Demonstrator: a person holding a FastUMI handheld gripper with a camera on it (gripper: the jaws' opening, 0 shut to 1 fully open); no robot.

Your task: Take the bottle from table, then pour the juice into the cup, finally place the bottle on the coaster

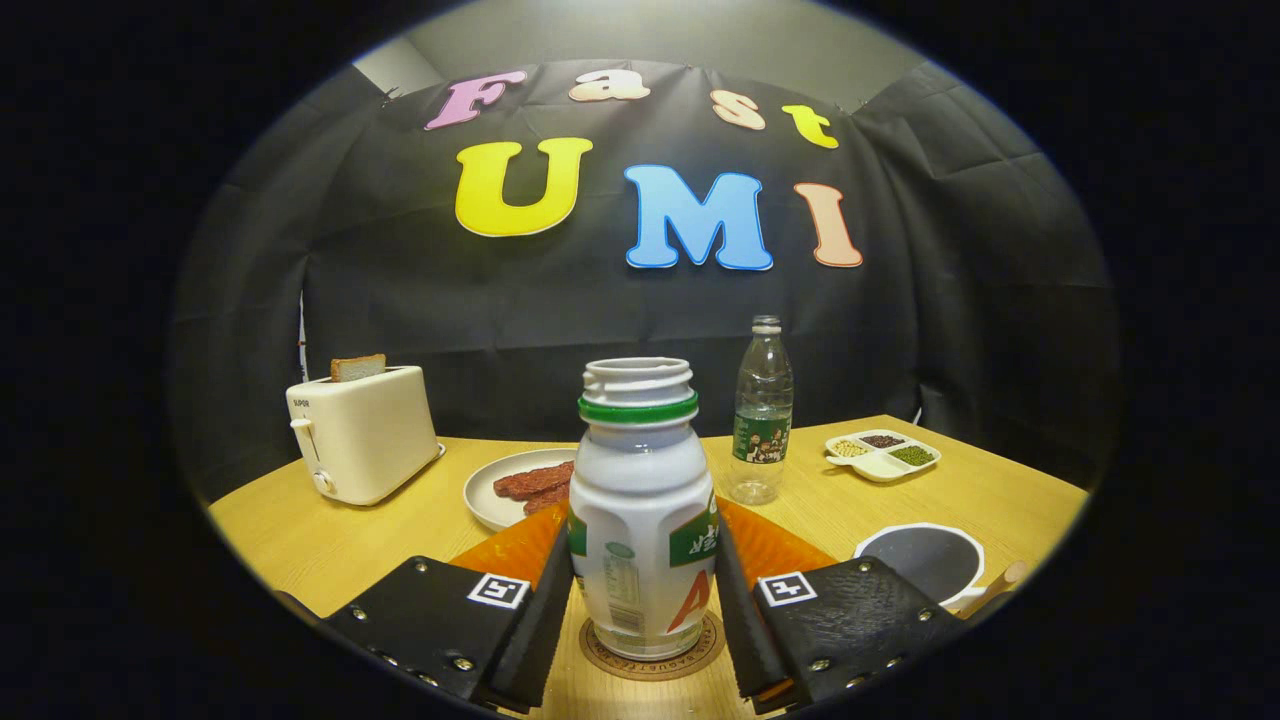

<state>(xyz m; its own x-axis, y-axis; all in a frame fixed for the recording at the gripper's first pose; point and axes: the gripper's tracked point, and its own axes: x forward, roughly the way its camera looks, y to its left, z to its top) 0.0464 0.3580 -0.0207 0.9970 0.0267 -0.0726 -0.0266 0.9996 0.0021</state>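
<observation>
The gripper sits nearest the lens, its two fingers flanking a white bottle that stands upright between them on a round coaster; the inner faces of the fingers lie against or just beside the bottle's sides, and whether both actually press on it cannot be told. The bottle is uncapped, with a green ring below its open neck and a green-and-white label with a red mark. All of this rests on a light wooden table that runs back to the dark cloth wall. On the far left of the table stands a cream toaster with a slice of bread poking up from its slot. Beyond the bottle, slightly to its right, a clear plastic bottle with a green label stands upright. Behind the left finger lies a white plate holding reddish-brown pieces of food. Beyond the right finger sits a white-rimmed cup, dark inside. Farther back on the right, a small divided dish holds portions of grains or beans in separate compartments.
</observation>
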